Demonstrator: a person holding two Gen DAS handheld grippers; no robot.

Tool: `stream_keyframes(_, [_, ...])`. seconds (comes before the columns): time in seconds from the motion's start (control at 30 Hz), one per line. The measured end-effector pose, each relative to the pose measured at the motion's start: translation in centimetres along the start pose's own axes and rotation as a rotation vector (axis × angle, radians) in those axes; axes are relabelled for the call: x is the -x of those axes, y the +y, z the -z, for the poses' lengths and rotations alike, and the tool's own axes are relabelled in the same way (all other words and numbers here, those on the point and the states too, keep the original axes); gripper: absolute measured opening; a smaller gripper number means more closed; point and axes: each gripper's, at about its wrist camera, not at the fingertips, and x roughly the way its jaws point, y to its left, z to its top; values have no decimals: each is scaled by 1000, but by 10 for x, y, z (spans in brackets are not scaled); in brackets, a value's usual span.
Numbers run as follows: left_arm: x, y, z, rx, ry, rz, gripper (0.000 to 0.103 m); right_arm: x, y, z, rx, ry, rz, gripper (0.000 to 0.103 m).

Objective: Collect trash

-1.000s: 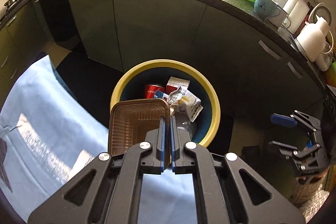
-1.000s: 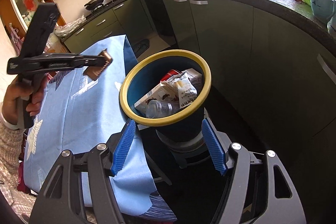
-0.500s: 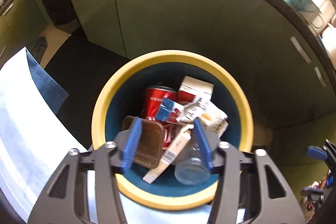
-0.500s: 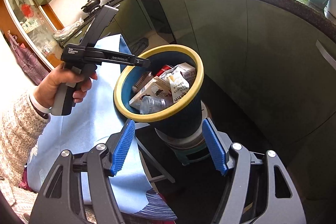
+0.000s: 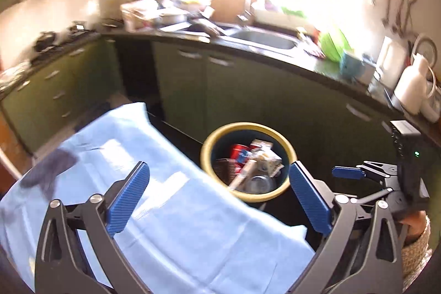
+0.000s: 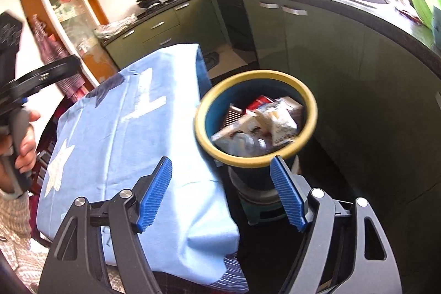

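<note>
**Both grippers spread wide, trash lying in the bin**

Left gripper (image 5: 217, 194) hangs with its blue pads far apart and nothing between them, above the near edge of the table's light blue cloth (image 5: 176, 214). The right gripper (image 6: 223, 192) is equally wide and empty, over the cloth's right-hand edge, where the fabric drops off beside the bin.

The trash bin (image 6: 255, 75), dark blue with a yellow rim, stands just off the table's right edge, on a low greenish stand on the floor. Inside lie a brown ribbed plastic tray (image 6: 233, 115), a red can (image 6: 260, 102), a printed carton (image 6: 286, 115), crumpled wrappers and a clear plastic bottle (image 5: 259, 182). Print shows on the carton and wrappers, but motion blur makes it unreadable.

White star shapes and a dark blue patch mark the cloth; no trash is seen on the visible part of it.

Green cabinets (image 6: 317, 46) under a dark countertop curve round behind the bin, leaving a strip of dark floor between them. Between the table and the cabinets on the far side there is a narrow open passage. A steel sink (image 5: 264, 39) sits in the countertop below the bright window.
</note>
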Motion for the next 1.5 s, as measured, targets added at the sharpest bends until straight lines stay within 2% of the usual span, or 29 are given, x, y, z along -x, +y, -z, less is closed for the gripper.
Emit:
stream_keyframes(0.1, [55,31,29,108,-38,-97,97,-1,26,-4,50,-20,-20,87])
stream_keyframes(0.17, [87,49,50,162,-64,-200,97,-2,41,-7,78,-36,-15,94])
stream_keyframes(0.3, [137,68,88,182,-103,-438,97,3,69,-7,139,-76,25,98])
stream_keyframes(0.37, [156,79,103,223,-116,-504,97,6,80,-6,161,-89,28,98])
stream_keyframes(0.47, [184,88,124,294,-147,-522,97,16,92,-3,181,-116,36,98])
stream_keyframes(0.63, [202,91,145,368,-157,-527,97,46,111,8,227,-181,91,98])
stream_keyframes(0.83, [207,84,151,350,-151,-537,97,86,123,27,262,-259,165,98])
stream_keyframes(0.97, [212,77,153,349,-160,-534,97,105,119,36,247,-287,173,98])
stream_keyframes(1.5, [235,62,160,326,-180,-589,97,120,108,40,234,-309,151,98])
